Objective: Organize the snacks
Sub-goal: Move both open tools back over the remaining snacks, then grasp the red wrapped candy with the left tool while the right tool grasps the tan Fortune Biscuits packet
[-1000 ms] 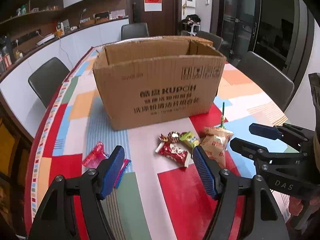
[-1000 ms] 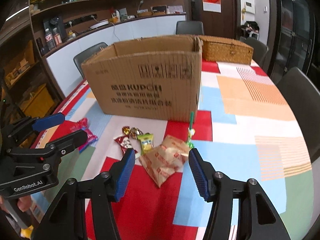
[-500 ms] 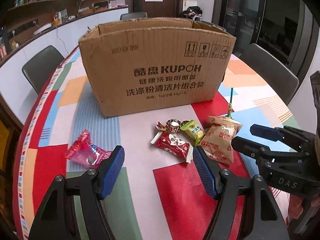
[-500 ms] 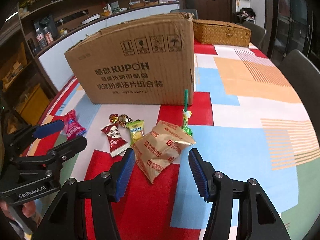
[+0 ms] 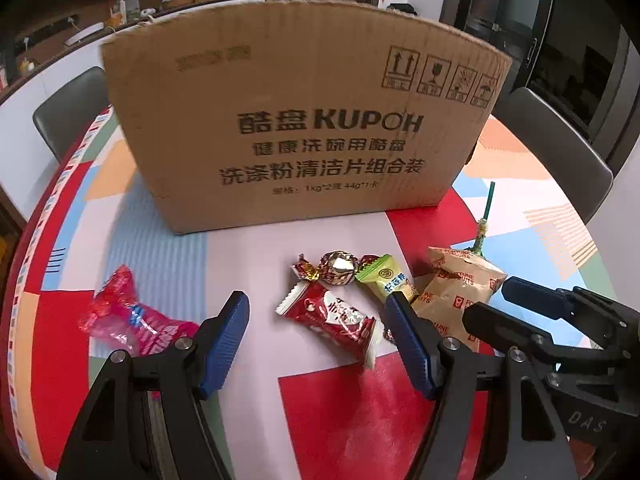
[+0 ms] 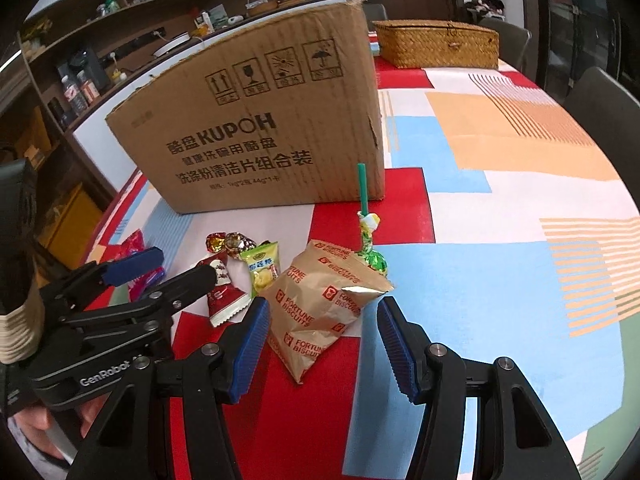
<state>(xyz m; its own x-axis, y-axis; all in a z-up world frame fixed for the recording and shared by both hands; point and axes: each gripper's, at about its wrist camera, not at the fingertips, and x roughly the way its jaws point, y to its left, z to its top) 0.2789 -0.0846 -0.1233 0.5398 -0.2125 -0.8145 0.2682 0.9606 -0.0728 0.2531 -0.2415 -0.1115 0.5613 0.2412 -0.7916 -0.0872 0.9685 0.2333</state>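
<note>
The fortune biscuit bag (image 6: 320, 308) lies on the counter (image 6: 500, 280) at the lower centre of the right wrist view, its lower end between the spread fingers of the right claw (image 6: 322, 350), which holds nothing. In the left wrist view the red candy packet (image 5: 334, 318) lies at the centre of the frame, between the parted fingers of the left claw (image 5: 316, 340), which is also empty.

The risks lie in how closely things are packed. The bag is puffed and glossy, so it may slip or burst if the pads close on its middle. The green lollipop (image 6: 370, 254) touches the bag's upper edge and could be dragged along or roll away. The two claws stand just beside each other and may collide if both close at once. The green snack sachet (image 5: 390, 282) touches both the red packet and the bag, so either grasp might catch it.

Counted: one cardboard box (image 5: 304, 120) behind the snacks, one biscuit bag, one lollipop, one green sachet, one red packet, one foil-wrapped candy (image 5: 336, 266), one pink wrapped snack (image 5: 128, 318) at the left, one wicker basket (image 6: 438, 42) at the upper right.
</note>
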